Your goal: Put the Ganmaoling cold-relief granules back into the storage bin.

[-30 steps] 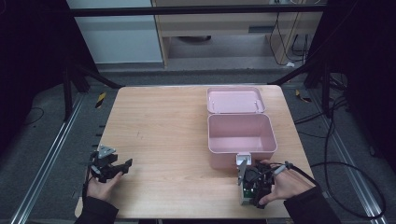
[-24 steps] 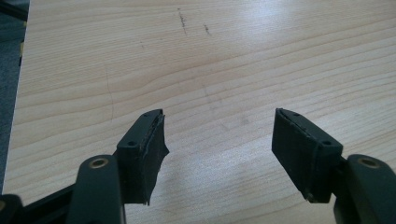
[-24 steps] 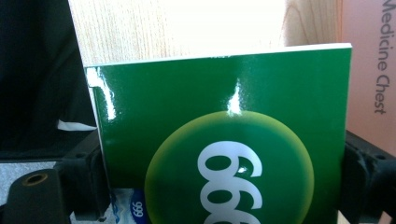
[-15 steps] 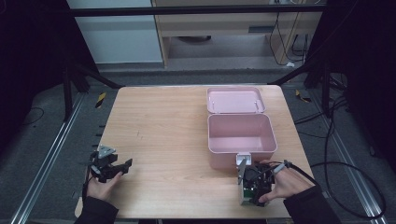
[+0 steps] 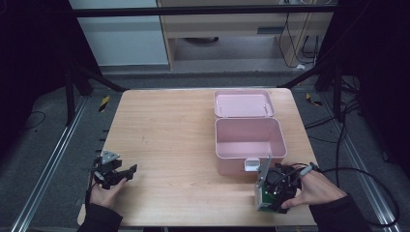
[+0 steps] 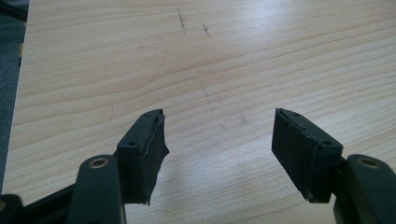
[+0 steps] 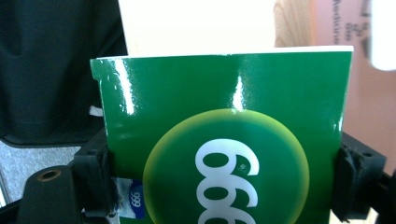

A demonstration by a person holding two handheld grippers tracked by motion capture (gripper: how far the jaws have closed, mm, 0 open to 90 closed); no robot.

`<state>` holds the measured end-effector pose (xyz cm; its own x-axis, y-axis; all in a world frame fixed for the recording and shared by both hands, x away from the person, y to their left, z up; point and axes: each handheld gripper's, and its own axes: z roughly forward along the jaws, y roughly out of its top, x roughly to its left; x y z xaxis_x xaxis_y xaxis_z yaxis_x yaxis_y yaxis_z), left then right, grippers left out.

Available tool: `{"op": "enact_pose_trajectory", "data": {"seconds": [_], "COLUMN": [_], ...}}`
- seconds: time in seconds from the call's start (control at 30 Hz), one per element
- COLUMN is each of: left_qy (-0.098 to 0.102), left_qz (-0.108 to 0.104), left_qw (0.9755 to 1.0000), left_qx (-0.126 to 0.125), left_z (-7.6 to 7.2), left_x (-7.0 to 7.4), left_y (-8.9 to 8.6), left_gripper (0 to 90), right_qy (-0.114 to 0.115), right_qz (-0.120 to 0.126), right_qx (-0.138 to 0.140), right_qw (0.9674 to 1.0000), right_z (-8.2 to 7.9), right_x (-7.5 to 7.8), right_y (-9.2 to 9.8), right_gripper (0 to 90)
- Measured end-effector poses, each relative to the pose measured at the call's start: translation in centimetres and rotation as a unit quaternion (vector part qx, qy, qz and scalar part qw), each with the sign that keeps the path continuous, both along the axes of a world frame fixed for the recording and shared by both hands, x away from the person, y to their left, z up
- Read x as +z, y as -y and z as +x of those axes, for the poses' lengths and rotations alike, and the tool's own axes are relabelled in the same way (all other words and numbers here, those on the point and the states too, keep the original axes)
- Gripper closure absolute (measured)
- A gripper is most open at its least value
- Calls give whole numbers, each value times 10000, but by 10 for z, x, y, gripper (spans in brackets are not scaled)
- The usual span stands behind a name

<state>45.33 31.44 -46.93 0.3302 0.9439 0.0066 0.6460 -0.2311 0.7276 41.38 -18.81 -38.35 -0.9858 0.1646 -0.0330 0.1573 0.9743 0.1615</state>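
A glossy green box point(image 7: 224, 140) printed with white digits in a yellow-edged circle sits clamped between the jaws of my right gripper point(image 7: 224, 172). In the high view that gripper point(image 5: 270, 191) rests at the table's near right, just in front of the open pink case point(image 5: 248, 140), with the green box point(image 5: 263, 186) standing on edge in it. My left gripper point(image 5: 118, 171) lies at the near left corner. In its own view the left gripper point(image 6: 219, 140) stands open over bare wood with nothing between its fingers.
The pink case's lid point(image 5: 244, 104) lies back flat toward the far edge, and a white latch point(image 5: 251, 166) shows on its front wall. The wooden table point(image 5: 169, 135) stands on a dark floor with metal rails and cables.
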Motion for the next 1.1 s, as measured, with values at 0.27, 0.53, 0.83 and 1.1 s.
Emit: {"op": "enact_pose_trajectory", "data": {"seconds": [0.27,0.53,0.83,1.1], "left_qy": [-2,-12,-12,-13], "left_qz": [5,16,10,0], "left_qw": [10000,10000,10000,10000], "left_qx": [3,-7,-12,-6], "left_z": [0,0,0,1], "left_x": [0,-1,-1,-1], "left_y": [0,0,0,0], "left_gripper": [341,342,343,343], "right_qy": [119,225,434,618], "right_qz": [238,300,490,709], "right_qx": [-44,-168,-219,-320], "right_qw": [9996,9992,9976,9950], "right_z": [-4,-1,1,14], "right_x": [25,45,74,92], "right_y": [13,20,27,33], "right_gripper": [164,164,164,164]}}
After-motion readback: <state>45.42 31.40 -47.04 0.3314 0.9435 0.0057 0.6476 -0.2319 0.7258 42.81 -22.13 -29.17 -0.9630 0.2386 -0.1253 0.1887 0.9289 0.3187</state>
